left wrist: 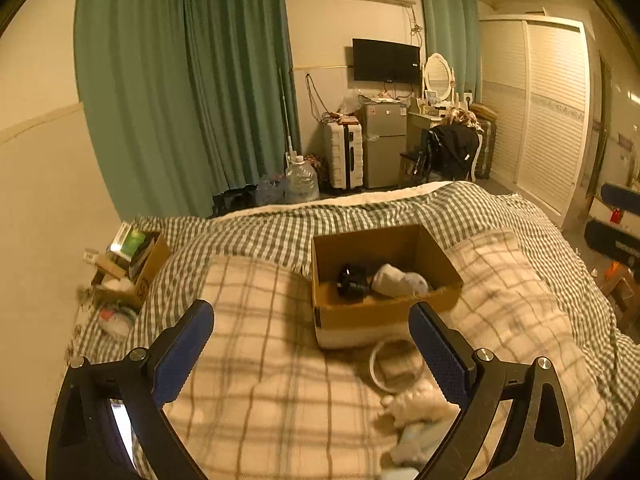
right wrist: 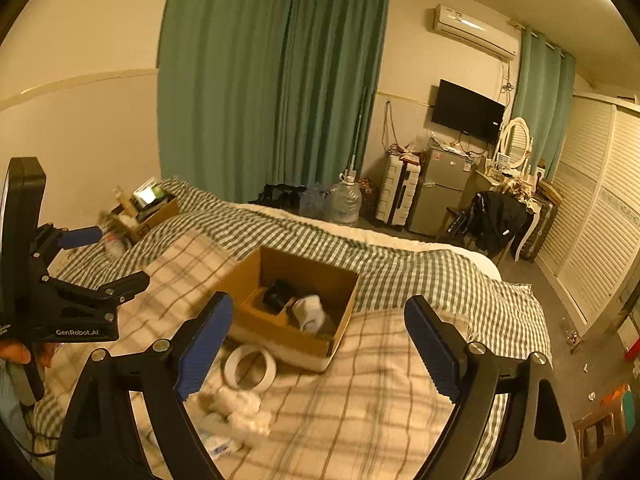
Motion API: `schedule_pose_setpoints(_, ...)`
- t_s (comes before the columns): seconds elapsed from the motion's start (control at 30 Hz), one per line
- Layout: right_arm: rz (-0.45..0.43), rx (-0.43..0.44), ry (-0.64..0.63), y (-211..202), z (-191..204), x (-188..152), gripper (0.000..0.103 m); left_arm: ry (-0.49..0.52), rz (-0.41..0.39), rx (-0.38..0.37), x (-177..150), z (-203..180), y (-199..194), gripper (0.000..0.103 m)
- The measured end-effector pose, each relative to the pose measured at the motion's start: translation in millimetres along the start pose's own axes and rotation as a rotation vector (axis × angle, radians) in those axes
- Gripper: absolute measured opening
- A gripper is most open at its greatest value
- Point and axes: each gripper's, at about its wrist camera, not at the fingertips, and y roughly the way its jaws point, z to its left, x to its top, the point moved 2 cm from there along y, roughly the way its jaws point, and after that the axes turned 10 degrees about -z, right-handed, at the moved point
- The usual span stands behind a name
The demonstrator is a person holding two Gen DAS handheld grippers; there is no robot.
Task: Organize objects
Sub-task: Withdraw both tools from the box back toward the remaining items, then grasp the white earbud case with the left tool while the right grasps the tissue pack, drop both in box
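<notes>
An open cardboard box (left wrist: 384, 312) (right wrist: 256, 276) sits on the plaid blanket on the bed. Inside lie a black object (left wrist: 352, 282) (right wrist: 278, 296) and a rolled white sock (left wrist: 394, 280) (right wrist: 310, 312). A white tape roll (left wrist: 394, 366) (right wrist: 250, 366) lies just in front of the box. White socks (left wrist: 416, 404) (right wrist: 240, 406) lie nearer me. My left gripper (left wrist: 312, 352) is open and empty, above the blanket short of the box; it also shows in the right wrist view (right wrist: 112, 256). My right gripper (right wrist: 320, 344) is open and empty, over the box's near edge.
A second cardboard box (left wrist: 144, 264) (right wrist: 148, 216) with clutter stands at the bed's far left by the wall. Beyond the bed are a water jug (left wrist: 302, 180), a white suitcase (left wrist: 344, 156), a small fridge (left wrist: 384, 144) and a chair with a black jacket (left wrist: 452, 152).
</notes>
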Motion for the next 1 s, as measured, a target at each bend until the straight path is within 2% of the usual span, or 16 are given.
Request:
schedule_pose_setpoints(0.17,0.038,0.012,0.04,-7.2,14.2,-46.5,0.087,-0.036,0.025,0.035,-45.4,-2.8,-9.8,0.1)
schedule_pose_setpoints(0.33,0.101,0.022,0.088,7.1,24.8,-97.0,0.087,-0.065,0.083,0.063,-90.5,-9.2,-2.7,0.1)
schedule_pose_setpoints(0.43,0.169,0.008,0.095,21.3,29.5,-124.4,0.087,-0.047,0.129,0.057,-116.1,-19.2,1.4,0.1)
schedule_pose_setpoints(0.53,0.217,-0.006,0.115,29.0,26.8,-146.0,0.087,-0.018,0.169,0.033,-137.0,-34.5,0.7,0.1)
schedule_pose_setpoints(0.7,0.265,-0.011,0.151,32.7,20.1,-164.7,0.087,0.023,0.295,-0.083,-173.2,-65.8,2.7,0.098)
schedule_pose_setpoints(0.77,0.269,-0.014,0.152,31.6,18.5,-166.1,0.087,0.045,0.353,-0.151,-187.6,-77.9,8.9,0.09)
schedule_pose_setpoints(0.8,0.271,-0.014,0.15,31.8,19.3,-166.8,0.087,0.042,0.362,-0.159,-191.0,-79.1,10.9,0.082)
schedule_pose_setpoints(0.87,0.274,-0.011,0.135,32.7,23.4,-167.4,0.087,0.017,0.369,-0.188,-191.5,-77.7,12.6,0.055)
schedule_pose_setpoints(1.0,0.285,0.015,0.107,34.0,34.9,-169.2,0.087,-0.03,0.347,-0.206,-183.4,-68.3,5.4,0.053)
